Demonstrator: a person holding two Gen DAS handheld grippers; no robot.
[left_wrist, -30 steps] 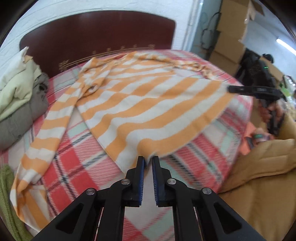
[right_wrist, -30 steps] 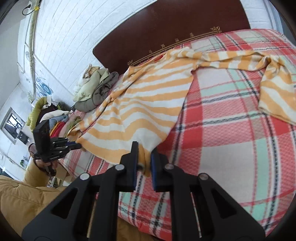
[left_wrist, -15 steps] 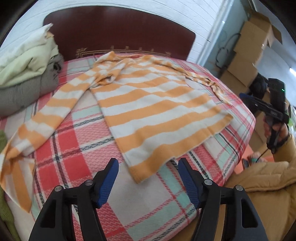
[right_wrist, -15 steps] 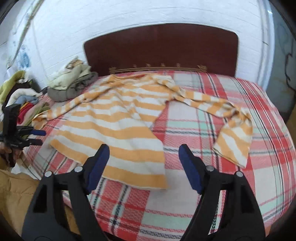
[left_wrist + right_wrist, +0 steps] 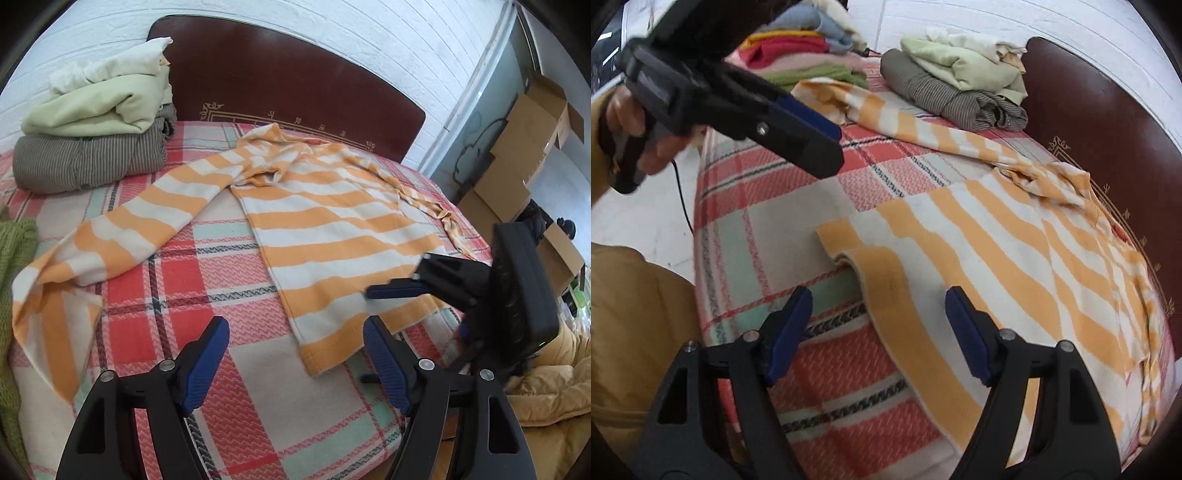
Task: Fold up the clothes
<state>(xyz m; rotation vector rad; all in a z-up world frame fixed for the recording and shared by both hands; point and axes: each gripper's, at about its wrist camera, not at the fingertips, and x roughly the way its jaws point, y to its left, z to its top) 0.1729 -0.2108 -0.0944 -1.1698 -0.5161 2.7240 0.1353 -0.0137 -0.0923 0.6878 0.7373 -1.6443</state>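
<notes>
Striped sweater (image 5: 332,236) lies spread flat on the plaid bed (image 5: 229,369), its hem nearest me and one sleeve trailing toward the folded clothes (image 5: 96,144) by the headboard. My left gripper (image 5: 295,354) and right gripper (image 5: 877,332) both hover wide apart over the hem, holding nothing.
</notes>
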